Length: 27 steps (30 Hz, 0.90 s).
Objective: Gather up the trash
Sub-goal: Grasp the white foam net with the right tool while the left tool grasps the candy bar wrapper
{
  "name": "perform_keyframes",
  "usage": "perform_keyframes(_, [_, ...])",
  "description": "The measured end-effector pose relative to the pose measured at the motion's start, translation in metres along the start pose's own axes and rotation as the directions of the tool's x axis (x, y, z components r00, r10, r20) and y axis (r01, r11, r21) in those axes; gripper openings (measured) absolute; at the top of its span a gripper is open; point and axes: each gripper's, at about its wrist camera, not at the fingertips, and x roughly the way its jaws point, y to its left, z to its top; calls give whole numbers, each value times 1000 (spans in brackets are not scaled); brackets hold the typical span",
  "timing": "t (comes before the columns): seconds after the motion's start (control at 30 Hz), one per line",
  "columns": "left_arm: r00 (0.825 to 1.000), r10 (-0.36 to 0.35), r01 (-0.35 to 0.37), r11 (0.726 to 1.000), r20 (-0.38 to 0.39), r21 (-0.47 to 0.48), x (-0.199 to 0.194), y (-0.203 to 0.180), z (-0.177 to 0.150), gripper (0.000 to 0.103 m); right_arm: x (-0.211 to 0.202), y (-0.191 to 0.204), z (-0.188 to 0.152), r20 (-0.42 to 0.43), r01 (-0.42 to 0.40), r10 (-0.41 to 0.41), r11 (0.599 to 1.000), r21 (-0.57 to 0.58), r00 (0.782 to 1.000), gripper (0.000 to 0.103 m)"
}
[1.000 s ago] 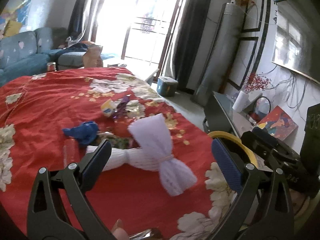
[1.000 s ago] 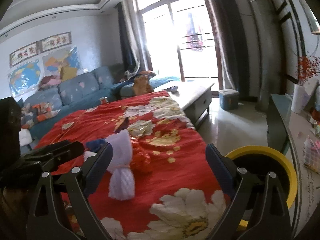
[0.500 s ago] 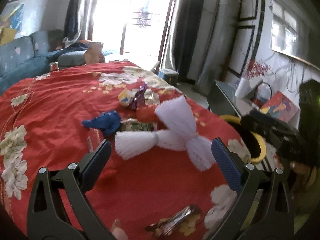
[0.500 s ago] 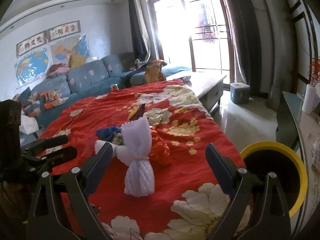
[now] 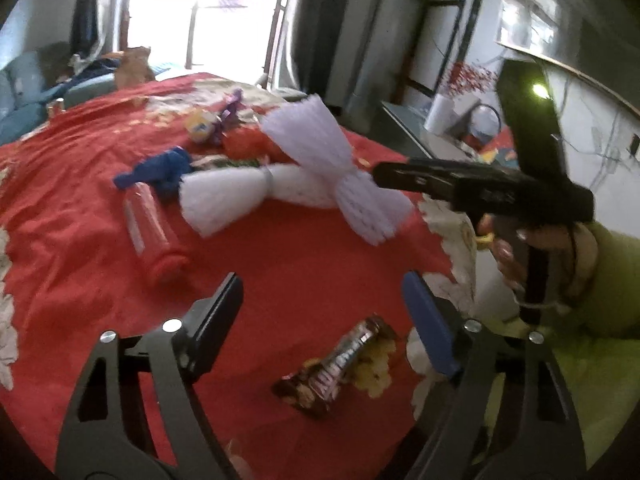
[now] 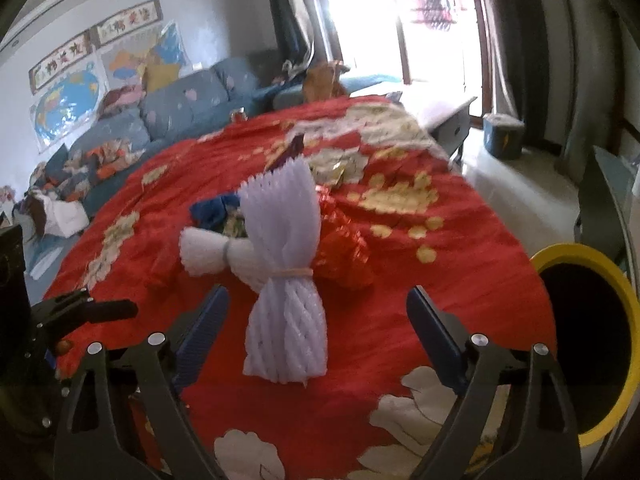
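On the red flowered cloth (image 5: 300, 248) lies a brown candy-bar wrapper (image 5: 340, 364), just short of my left gripper's (image 5: 322, 304) tips and between its fingers. The jaws are closing and the pads do not touch it. Beyond lie two white foam-net bundles (image 5: 224, 196), a red tube (image 5: 152, 232), a blue crumpled scrap (image 5: 160, 168) and small wrappers (image 5: 208, 124). My right gripper (image 6: 318, 312) is also closing, with the near end of a white foam-net bundle (image 6: 284, 280) between its fingers, untouched. A red foil wrapper (image 6: 340, 240) lies behind that bundle.
A black bin with a yellow rim (image 6: 580, 256) stands off the table's right edge. A hand in a green sleeve (image 5: 600, 300) holds the right gripper (image 5: 440, 180). A blue sofa (image 6: 180, 112), a low table (image 6: 440, 108) and a blue box (image 6: 502, 136) lie beyond.
Both grippers have sunk toward the cloth and tipped down. The candy-bar wrapper has come in between the left fingers, and the foam net between the right fingers. Both jaws have narrowed.
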Motion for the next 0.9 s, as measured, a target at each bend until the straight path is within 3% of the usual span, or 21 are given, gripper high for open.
perform_keyframes(0.37, [996,-49,57,990,-70,125,5,-12,-6,70,20,-3,-10,-93,-67,71,997,38,993,63])
perform_keyframes(0.43, [995,-43,54,989,-87,139,7,-12,-10,59,20,-2,-11,-96,-78,81,996,33,992,55])
perform_keyframes(0.6, [990,-43,63,987,-132,149,14,-9,-17,51,20,-1,-13,-102,-106,108,994,27,989,34])
perform_keyframes(0.8, [985,-52,80,983,-167,166,20,-9,-24,45,12,-3,-13,-80,-99,102,994,35,992,31])
perform_keyframes(0.9, [984,-42,70,985,-173,160,22,-7,-25,37,9,-6,-13,-71,-93,95,995,40,993,31])
